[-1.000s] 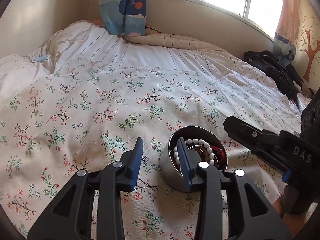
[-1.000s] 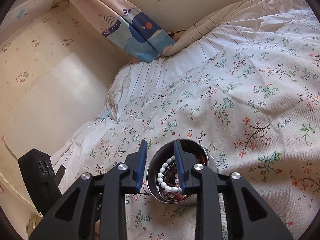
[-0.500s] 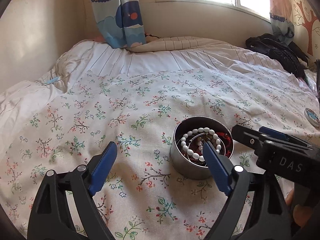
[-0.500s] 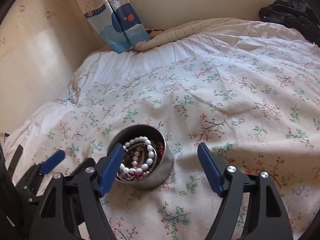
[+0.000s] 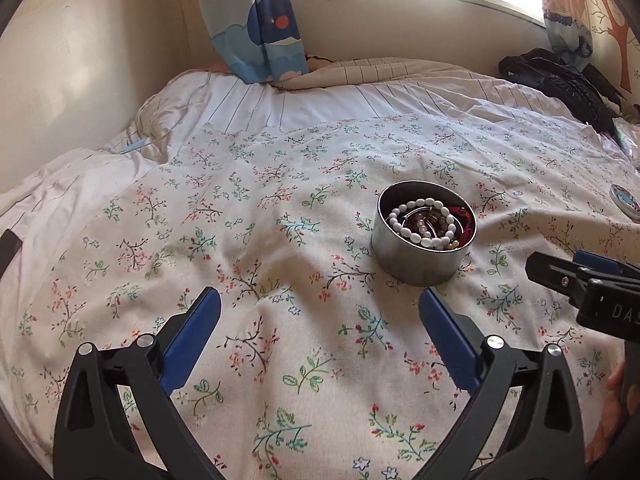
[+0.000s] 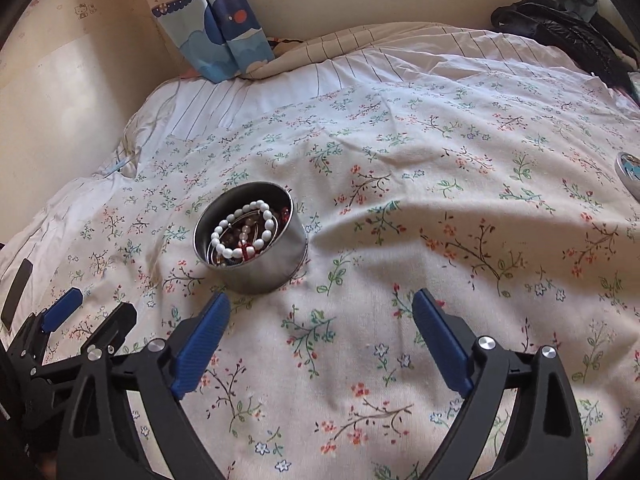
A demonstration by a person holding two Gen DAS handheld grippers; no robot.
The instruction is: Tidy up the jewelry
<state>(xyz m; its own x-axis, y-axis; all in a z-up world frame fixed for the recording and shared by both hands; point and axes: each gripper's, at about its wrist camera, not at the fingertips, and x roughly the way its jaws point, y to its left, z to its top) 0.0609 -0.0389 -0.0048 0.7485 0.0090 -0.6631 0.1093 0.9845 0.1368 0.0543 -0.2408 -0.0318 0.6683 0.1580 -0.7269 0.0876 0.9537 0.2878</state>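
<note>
A round silver tin (image 5: 416,264) stands on the floral bedspread, also in the right wrist view (image 6: 264,272). Inside lie a white bead bracelet (image 5: 416,224) (image 6: 240,232), brown beads and a red piece. My left gripper (image 5: 320,308) is open and empty, pulled back in front of the tin. My right gripper (image 6: 322,312) is open and empty, just in front and to the right of the tin. It also shows at the right edge of the left wrist view (image 5: 568,276). The left gripper's fingers (image 6: 64,312) show at the lower left of the right wrist view.
The tin's round lid (image 5: 626,202) (image 6: 630,170) lies on the bedspread at the far right. A black jacket (image 5: 560,80) lies at the back right. A blue curtain (image 5: 256,20) hangs at the head. A dark flat object (image 6: 16,294) lies at the left edge.
Both grippers opened from nearly shut over the tin and pulled back from it. The white bracelet now lies in the tin.
</note>
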